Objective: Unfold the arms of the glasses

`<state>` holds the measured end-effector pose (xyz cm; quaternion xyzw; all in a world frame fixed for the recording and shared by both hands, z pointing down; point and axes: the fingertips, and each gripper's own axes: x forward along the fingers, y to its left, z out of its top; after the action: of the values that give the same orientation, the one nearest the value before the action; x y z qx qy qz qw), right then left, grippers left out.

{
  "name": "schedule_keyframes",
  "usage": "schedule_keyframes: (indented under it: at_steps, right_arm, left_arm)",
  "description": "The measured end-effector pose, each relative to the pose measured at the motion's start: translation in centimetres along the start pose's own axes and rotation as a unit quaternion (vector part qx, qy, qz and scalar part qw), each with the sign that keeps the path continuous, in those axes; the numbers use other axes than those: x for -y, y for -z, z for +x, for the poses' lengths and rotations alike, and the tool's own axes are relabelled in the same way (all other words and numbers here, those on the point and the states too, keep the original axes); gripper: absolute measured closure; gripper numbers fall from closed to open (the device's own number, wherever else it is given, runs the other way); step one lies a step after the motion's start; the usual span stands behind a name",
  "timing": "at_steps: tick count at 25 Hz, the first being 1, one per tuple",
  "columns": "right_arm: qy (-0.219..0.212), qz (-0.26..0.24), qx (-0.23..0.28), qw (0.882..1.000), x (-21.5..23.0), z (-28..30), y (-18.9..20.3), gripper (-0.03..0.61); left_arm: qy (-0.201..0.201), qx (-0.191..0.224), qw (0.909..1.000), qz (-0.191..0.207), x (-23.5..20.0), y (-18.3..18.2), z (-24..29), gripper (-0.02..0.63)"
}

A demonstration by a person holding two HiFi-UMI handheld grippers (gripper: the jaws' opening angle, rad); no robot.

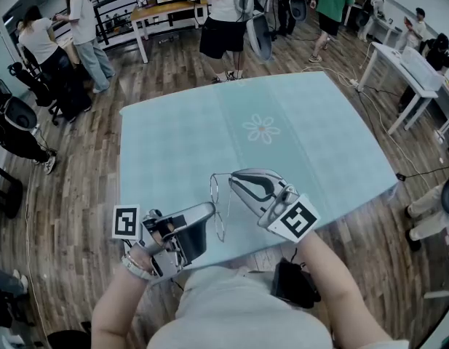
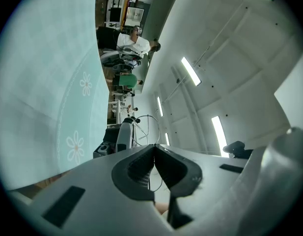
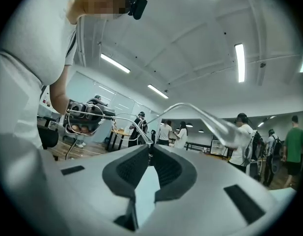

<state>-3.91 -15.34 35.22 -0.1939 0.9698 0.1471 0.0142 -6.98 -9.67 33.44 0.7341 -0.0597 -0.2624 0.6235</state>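
Observation:
Thin wire-frame glasses (image 1: 220, 218) hang in the air over the near edge of the teal-clothed table (image 1: 173, 144), held between both grippers. My left gripper (image 1: 212, 209) comes in from the lower left and is shut on the frame by one round lens (image 2: 147, 130). My right gripper (image 1: 233, 178) comes in from the right and is shut on the wire near a hinge (image 3: 150, 144). One arm of the glasses (image 3: 205, 114) sweeps up and out to the right in the right gripper view. The left gripper (image 3: 85, 116) shows beyond the lenses there.
A flower print (image 1: 261, 129) marks the cloth's middle. Several people stand beyond the far edge of the table, among them one in black shorts (image 1: 223, 20). White tables (image 1: 413, 71) stand at the right. A black device (image 1: 293, 282) lies at my waist.

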Motion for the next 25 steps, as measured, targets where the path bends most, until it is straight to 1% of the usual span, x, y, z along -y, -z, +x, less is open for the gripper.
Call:
schedule_keyframes:
  at_steps: [5,8,10,12,14,17,21,25]
  right_arm:
    - [0.008,0.033,-0.001,0.999,0.6,-1.0,0.3,0.541]
    - [0.008,0.067,-0.002,0.998,0.9,-1.1,0.7,0.541]
    - [0.008,0.081,-0.004,0.997,1.0,-0.8,1.0,0.54]
    - [0.002,0.076,-0.01,0.997,0.8,-0.2,1.3,0.532]
    - [-0.008,0.062,-0.015,0.998,0.4,0.5,1.1,0.508]
    - [-0.016,0.043,-0.001,0.999,0.0,1.0,0.2,0.506]
    - [-0.013,0.04,0.004,0.999,0.1,0.5,0.2,0.515]
    - [-0.006,0.05,0.008,0.999,0.6,-0.8,0.2,0.515]
  left_arm:
    - [0.002,0.007,1.0,0.002,0.0,-0.4,-0.1,0.603]
    - [0.003,0.006,1.0,0.0,-0.1,-0.2,0.0,0.601]
    - [0.004,0.005,1.0,-0.001,-0.2,-0.2,0.1,0.603]
    - [0.004,0.003,1.0,-0.002,-0.3,-0.3,0.0,0.603]
    - [0.003,0.003,1.0,-0.003,-0.3,-0.4,-0.1,0.601]
    - [0.0,0.004,1.0,-0.003,-0.4,-0.6,-0.2,0.603]
    - [-0.001,0.01,0.9999,-0.004,-0.5,-0.7,-0.1,0.603]
    - [-0.003,0.016,0.9999,-0.004,-0.6,-0.7,0.4,0.603]
